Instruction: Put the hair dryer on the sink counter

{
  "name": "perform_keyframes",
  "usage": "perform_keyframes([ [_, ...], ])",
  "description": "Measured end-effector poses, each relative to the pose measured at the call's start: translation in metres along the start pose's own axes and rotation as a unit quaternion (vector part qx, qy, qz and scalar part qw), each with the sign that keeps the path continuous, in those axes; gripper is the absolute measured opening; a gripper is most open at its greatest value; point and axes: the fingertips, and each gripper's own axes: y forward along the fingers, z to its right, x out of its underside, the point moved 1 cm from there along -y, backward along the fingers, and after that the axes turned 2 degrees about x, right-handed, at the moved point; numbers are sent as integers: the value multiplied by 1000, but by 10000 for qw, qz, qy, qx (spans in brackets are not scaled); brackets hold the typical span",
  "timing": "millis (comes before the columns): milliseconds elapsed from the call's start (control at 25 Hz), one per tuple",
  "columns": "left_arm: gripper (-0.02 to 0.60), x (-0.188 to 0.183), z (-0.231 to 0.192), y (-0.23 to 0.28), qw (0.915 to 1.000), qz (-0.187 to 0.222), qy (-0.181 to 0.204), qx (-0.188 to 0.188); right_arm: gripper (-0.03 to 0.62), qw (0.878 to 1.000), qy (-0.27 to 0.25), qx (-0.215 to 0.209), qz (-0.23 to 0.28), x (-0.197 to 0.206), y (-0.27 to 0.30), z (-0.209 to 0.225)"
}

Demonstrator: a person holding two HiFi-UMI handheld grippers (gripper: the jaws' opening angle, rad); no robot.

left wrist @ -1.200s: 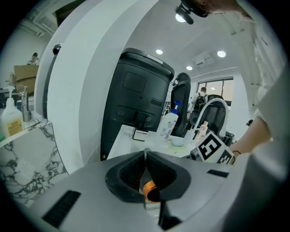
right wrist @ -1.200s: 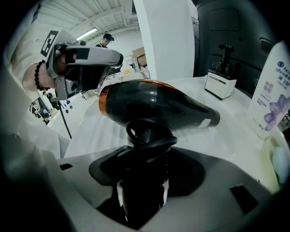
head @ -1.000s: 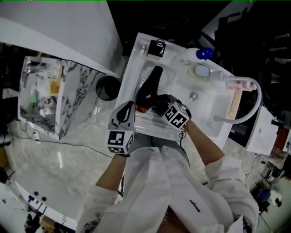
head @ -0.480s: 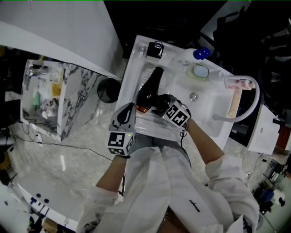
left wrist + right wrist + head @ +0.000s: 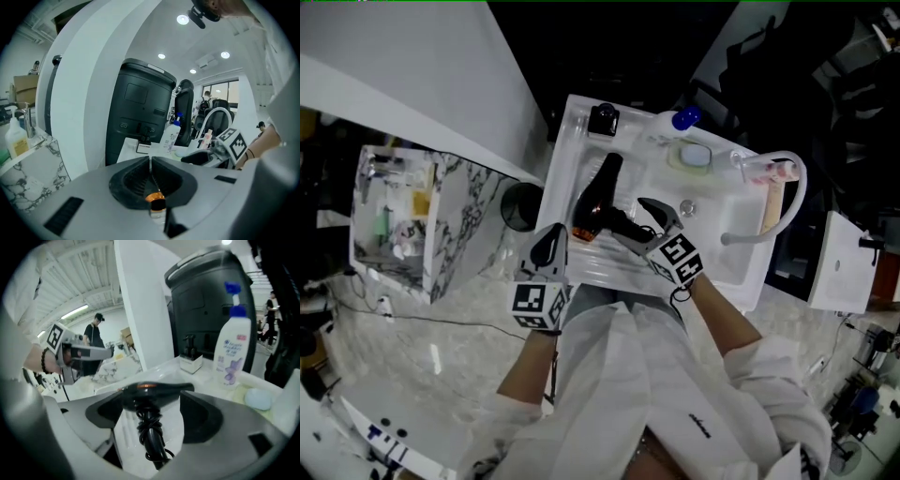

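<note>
Hair dryer (image 5: pixel 594 192): lying flat on the white surface (image 5: pixel 565 155) left of the sink basin (image 5: pixel 722 220), cord wound round its handle (image 5: pixel 152 437), much where it lay a second ago. Right hand-held gripper (image 5: pixel 647 225): half a second ago set on the dryer's handle, now spread wide and drawn back a little toward the person, with the handle lying in the gap clear of both jaws. Left hand-held gripper (image 5: pixel 547 246): pressed together on nothing, held at the surface's near edge as before.
</note>
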Motion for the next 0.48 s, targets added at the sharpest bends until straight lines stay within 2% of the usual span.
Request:
perform_keyframes([
  [80,39,-12,1,-7,9999,93,55,-12,348,9974,231,319,604,-28,-26,3],
  [200,38,-31,5,-11,9995,218,235,-9,235,9899,230,814,1136,-58,-64,6],
  [280,38,-47,9,-10,9987,334,378,-24,180,9835,37,1232,1327,-75,-87,10],
  [400,38,-69,17,-7,9973,506,529,9,39,9680,-126,2064,1423,-95,-117,21],
  [480,38,-80,25,-4,9964,572,617,67,18,9587,14,2388,1542,-103,-135,28],
])
